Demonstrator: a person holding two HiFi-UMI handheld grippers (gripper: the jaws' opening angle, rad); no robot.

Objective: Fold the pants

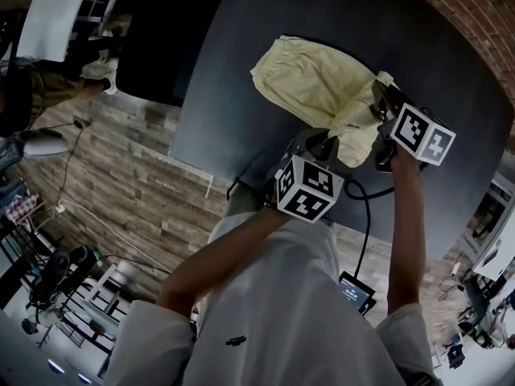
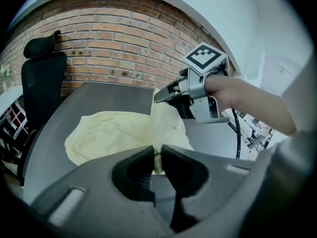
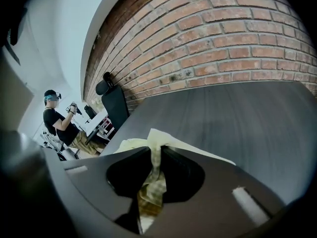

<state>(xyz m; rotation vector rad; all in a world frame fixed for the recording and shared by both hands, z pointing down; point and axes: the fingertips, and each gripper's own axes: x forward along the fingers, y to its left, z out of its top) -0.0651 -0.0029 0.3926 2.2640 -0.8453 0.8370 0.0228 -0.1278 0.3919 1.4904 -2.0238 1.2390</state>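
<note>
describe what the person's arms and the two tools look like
The left tool and right tool have dark curved jaws on grey bodies, and each carries a white cube printed with black square markers. A black cable hangs from the right tool. The person wears a white short-sleeved shirt, forearms bare.

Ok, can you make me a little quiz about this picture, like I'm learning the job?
1. True or false: the yellow pants lie flat and no tongs touch them.
2. What do the right tongs pinch? A) a cable B) the pants' cloth C) nothing
3. Fill in: the wall behind the table is made of ____.
Key: 1 false; 2 B; 3 brick.
</note>
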